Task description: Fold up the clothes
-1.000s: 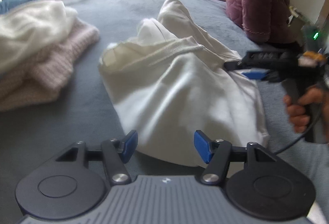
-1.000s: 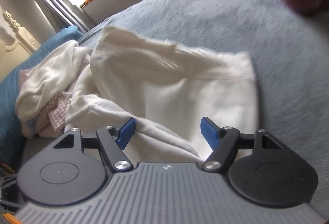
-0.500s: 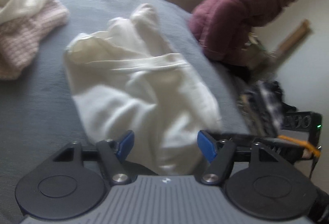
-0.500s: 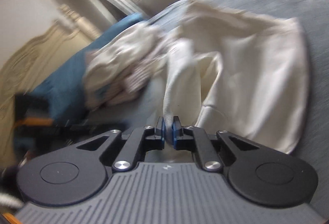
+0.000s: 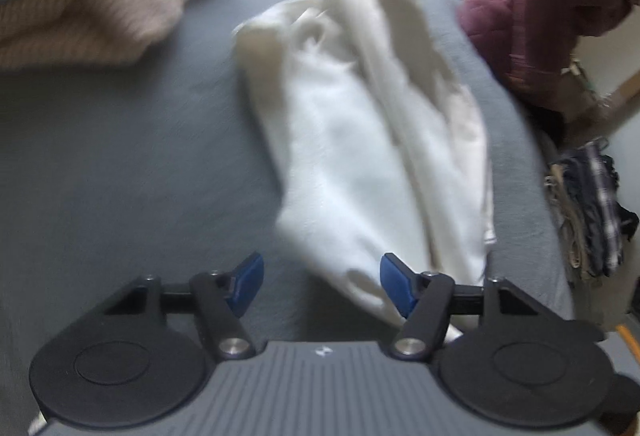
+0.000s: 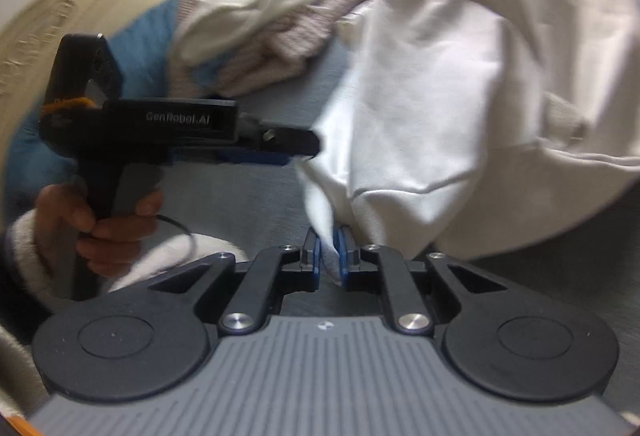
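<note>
1. The right gripper (image 6: 329, 252) is clenched on a hem of the white garment (image 5: 360, 139), a fold pinched between its blue pads (image 6: 317, 256).
2. The left gripper (image 5: 320, 282) is spread wide, its pads either side of the garment's near corner and not gripping it.
3. The garment lies crumpled on the grey bed (image 5: 120, 163), toward its right edge; bare bed lies open to its left.
4. A knit pile (image 5: 92, 11) sits at the far left corner, apart from the garment.
5. A person in a maroon jacket (image 5: 548, 7) bends beyond the right edge, beside stacked clothes (image 5: 588, 203).
</note>
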Demonstrator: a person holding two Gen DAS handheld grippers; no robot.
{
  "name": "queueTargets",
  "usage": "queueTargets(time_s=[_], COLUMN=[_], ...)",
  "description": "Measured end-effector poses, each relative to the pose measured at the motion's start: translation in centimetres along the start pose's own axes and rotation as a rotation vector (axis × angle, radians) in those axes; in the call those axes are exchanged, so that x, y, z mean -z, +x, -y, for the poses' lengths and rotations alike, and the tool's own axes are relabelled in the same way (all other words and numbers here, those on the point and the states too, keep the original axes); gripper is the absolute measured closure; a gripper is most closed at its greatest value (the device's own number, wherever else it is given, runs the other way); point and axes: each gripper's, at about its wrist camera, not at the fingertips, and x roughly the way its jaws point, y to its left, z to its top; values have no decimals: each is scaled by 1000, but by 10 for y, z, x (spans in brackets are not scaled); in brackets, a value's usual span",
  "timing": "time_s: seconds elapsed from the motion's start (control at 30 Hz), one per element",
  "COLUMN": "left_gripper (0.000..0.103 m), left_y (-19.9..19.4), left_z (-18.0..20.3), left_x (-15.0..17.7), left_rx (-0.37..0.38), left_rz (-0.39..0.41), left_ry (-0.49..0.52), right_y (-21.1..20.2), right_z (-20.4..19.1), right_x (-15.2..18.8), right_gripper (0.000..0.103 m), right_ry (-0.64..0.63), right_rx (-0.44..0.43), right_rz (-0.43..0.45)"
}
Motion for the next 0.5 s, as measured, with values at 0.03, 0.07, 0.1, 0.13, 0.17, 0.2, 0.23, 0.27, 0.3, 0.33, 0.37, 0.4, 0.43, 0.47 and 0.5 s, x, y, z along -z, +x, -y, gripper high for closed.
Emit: queueTargets(time_s=[0.03,0.07,0.1,0.13,0.17,0.2,0.23,0.27,0.3,0.33,0.37,0.4,0.43,0.47,0.5], left_gripper=[39,38,37,34,31,30,29,28,28,28,28,28,30,34,36], left_y=[1,3,4,5,5,7,10,14,18,22,28,33,37,41,44], left_z=[-3,-6,-9,-11,-12,-16,-17,-19,-19,-20,-19,-19,-18,-18,-19], left_x=[1,2,3,4,5,8,9,10,11,13,14,15,15,14,14], left_rx=[-11,-23,-34,-44,-32,-22,-18,-15,-26,-39,-64,-90,-115,-140,-152], left_rz=[-9,-19,-28,-37,-44,-54,-71,-87,-97,-107,-112,-116,-120,-122,-123], left_ry=[-15,-30,-45,-59,-70,-82,-95,-107,-108,-109,-112,-115,-122,-130,-144], right_y=[-4,-8,-16,-25,-34,-42,-46,-46,-43,-34,-26,-17,-5,8,22], right_z=[0,0,-2,-4,-6,-8,-7,-5,-3,-2,0,1,-1,-3,-6], right_x=[-2,-4,-10,-16,-22,-32,-41,-52,-64,-75,-86,-96,-107,-117,-126], right_gripper=[85,75,70,57,42,37,30,23,22,22,22,22,22,22,22], right_ry=[5,9,-3,-16,-29,-41,-46,-50,-54,-73,-93,-112,-141,-170,-204], right_rx=[18,35,32,29,25,31,35,47,75,106,137,167,197,227,261], right_rz=[-9,-18,6,32,57,98,133,158,172,174,177,179,175,171,177])
